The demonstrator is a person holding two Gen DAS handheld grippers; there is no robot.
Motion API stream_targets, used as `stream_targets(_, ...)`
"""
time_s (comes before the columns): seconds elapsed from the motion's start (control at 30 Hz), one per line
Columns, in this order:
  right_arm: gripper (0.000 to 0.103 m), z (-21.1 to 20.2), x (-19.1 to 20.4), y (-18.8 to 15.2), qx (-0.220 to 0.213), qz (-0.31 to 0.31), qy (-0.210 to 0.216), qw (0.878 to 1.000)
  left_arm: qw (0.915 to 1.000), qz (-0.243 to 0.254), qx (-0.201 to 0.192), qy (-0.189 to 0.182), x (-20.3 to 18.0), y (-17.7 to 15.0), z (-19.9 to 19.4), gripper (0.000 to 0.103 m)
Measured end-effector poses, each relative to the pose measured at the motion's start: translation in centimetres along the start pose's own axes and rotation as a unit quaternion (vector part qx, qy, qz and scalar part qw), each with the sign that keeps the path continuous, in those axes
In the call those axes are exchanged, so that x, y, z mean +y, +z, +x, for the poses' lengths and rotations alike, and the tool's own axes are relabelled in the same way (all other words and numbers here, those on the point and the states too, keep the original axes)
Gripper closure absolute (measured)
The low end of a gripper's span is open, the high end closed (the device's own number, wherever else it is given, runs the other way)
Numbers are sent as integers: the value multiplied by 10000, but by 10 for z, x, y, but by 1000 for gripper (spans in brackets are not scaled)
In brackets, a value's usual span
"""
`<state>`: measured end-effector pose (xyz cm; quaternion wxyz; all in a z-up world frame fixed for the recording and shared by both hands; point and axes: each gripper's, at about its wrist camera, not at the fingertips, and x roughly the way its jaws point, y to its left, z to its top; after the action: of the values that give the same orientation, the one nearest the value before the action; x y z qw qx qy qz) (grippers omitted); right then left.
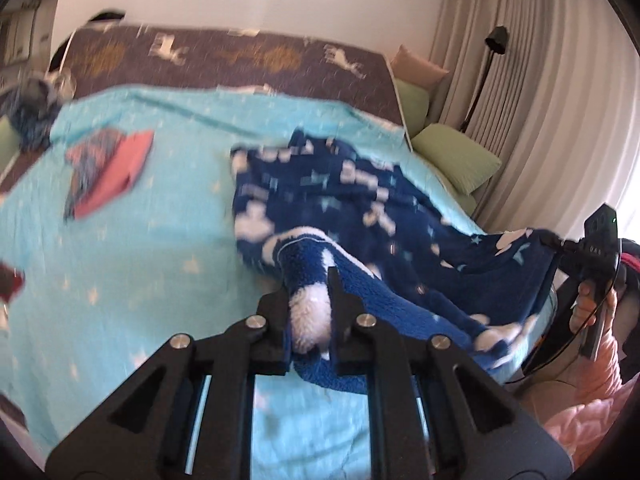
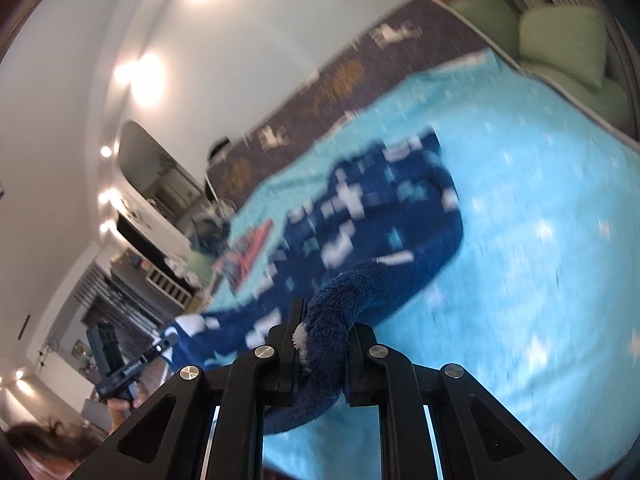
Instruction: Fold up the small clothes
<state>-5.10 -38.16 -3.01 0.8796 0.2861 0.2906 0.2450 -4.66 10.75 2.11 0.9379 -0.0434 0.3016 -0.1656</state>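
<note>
Left wrist view: the left gripper (image 1: 310, 300) is clamped on a bunched edge of a blue fleece garment (image 1: 360, 216) with white and pale blue shapes on it. A white fluffy patch of the cloth sits squeezed between the two black fingers (image 1: 338, 300). From that grip the garment runs away across a light blue blanket (image 1: 140, 260) with small white stars, which covers the bed. Part of the cloth is lifted clear of the blanket near the grippers and the rest lies crumpled farther out. To the right, the same garment stretches to the right gripper (image 1: 558, 244), held by a person's hand (image 1: 588, 308) above a pink sleeve (image 1: 592, 392).

Farther out on the left of the blanket lies a folded pink and blue piece of clothing (image 1: 108, 172). Beyond the blanket is a brown cover (image 1: 240, 60) with white animal shapes. Green pillows (image 1: 456, 156) rest at the right, against pale curtains (image 1: 540, 80).

In the right wrist view, the right gripper (image 2: 322, 340) is closed tight on a thick dark blue roll of the same garment (image 2: 380, 208). The cloth spreads out over the blanket (image 2: 520, 240) toward the left gripper (image 2: 160, 346) at the lower left, which grips its far edge. This view is blurred.
</note>
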Motion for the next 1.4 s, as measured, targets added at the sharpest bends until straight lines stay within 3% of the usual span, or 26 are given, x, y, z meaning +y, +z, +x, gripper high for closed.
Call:
stream_targets(0.2,90,-2,15,55,-507,-116,159,9985,9982,424,-348,233,-9,58,9,89)
stream_targets(0.6,90,51,2,141,-664,34,-98,9977,9952,667,-521,499,-2,150,71,88)
stream_targets(0.83,90,117,-20,201,-625,58,-464,9970,9951,508,-249,809,23,208,160,88)
stream_targets(1.03,90,192,-58,247,-530,277,-678,9959,9942,383,228,978,48,231,257,88)
stream_targets(1.23,90,282,-102,263,-117,424,-1135,9926,9885,253,750,1288,71,227,359,88)
stream_targets(1.4,90,331,-156,261,172,869,-1436,9857,9841,-14,1074,1417,98,209,408,88)
